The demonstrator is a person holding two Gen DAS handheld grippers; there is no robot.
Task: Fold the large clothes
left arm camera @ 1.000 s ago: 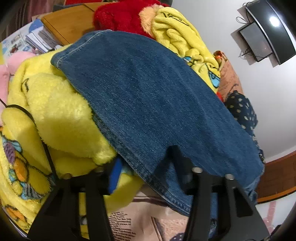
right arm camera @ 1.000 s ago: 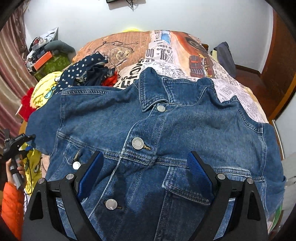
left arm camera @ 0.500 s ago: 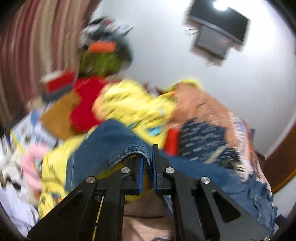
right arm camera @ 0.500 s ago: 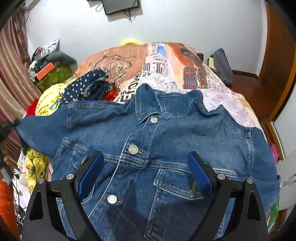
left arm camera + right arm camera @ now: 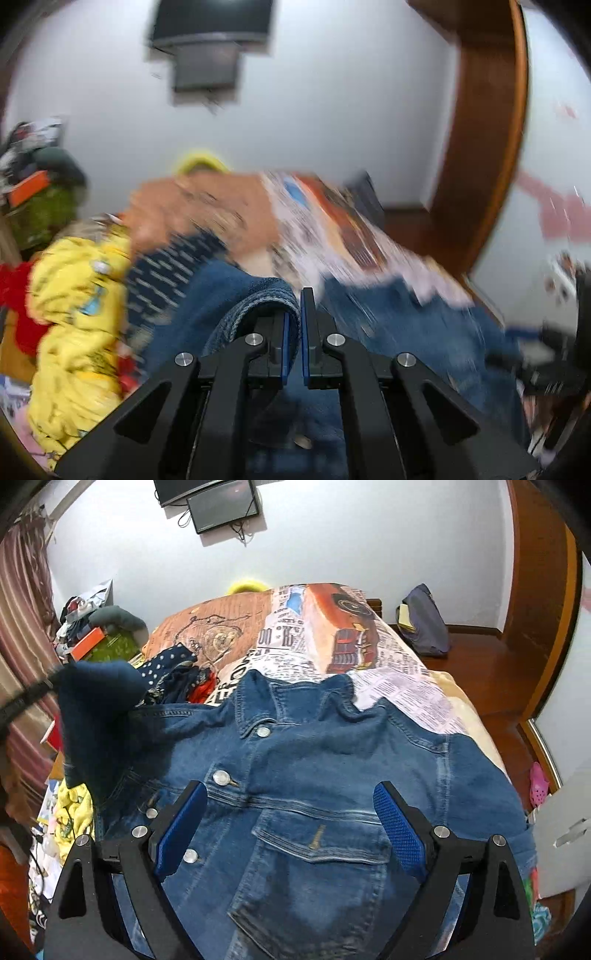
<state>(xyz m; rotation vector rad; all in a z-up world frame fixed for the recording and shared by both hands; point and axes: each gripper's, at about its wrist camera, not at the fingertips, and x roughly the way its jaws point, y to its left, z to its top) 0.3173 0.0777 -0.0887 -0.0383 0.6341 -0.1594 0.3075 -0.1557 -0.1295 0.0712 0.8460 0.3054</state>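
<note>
Lifted off the yellow blanket (image 5: 70,314) since a second ago, the left sleeve (image 5: 96,716) of the denim jacket (image 5: 317,775) now hangs in the air over the jacket's left side, swinging toward the chest. Spread across the bed (image 5: 332,627), the jacket lies front up and buttoned, collar toward the far wall. The step in hand looks like the first sleeve fold. Next, the sleeve probably needs carrying across the chest and laying flat before release, while the other tool steadies the body or takes the far sleeve. Pinched nearly closed, the left claw (image 5: 298,332) grips the sleeve's cuff edge, denim bunched between its blue pads (image 5: 285,347); that view is blurred by motion. Spread wide and holding nothing, the right claw (image 5: 288,827) hovers above the chest pocket (image 5: 321,842).
</note>
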